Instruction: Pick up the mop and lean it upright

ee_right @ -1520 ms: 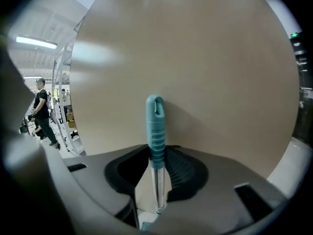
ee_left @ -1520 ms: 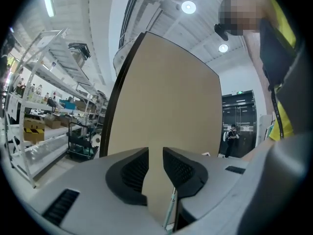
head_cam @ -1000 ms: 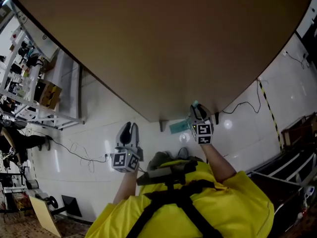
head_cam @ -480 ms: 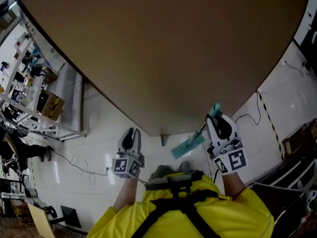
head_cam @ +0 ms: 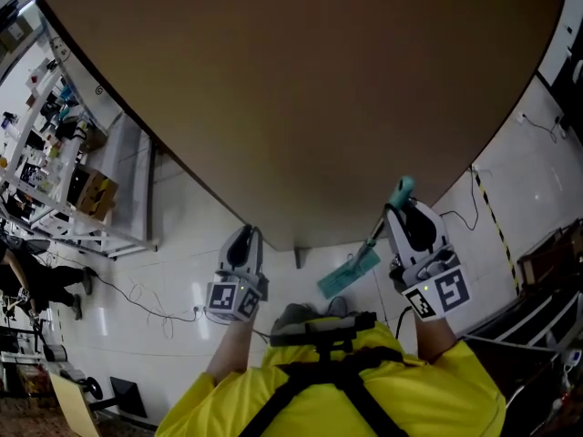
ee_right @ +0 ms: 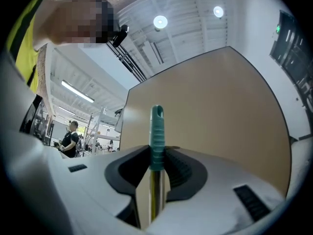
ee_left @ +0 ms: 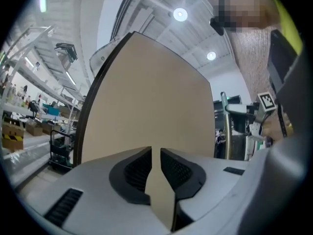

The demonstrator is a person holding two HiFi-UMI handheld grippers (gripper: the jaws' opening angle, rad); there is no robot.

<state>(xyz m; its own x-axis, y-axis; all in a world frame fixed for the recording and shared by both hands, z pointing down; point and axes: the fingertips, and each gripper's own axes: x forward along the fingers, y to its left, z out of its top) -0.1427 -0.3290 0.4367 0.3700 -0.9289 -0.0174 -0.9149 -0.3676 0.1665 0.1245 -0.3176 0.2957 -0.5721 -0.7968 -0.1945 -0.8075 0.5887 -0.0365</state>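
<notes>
Though cut off at every edge of the head view, looms largest: a tan board (head_cam: 301,89), its top out of frame. Beneath it, white floor (head_cam: 182,235), with shelving (head_cam: 55,153) at far left too small to read. Next, a yellow shirt (head_cam: 410,399), head unseen, both forearms reaching forward. Then the mop (head_cam: 349,273): flat teal head low by the board's foot, whether touching the floor impossible to tell, thin pole rising rightward and mostly hidden behind the right gripper (head_cam: 407,211). Raised high, angled toward the board, clenched on the pole. Shown properly only in the right gripper view: pads (ee_right: 182,169) pressing both sides just under the teal grip (ee_right: 157,131). Lower and apart from the mop, the left gripper (head_cam: 242,237), jaws drawn to a sliver, nothing between, plain only in its own view.
</notes>
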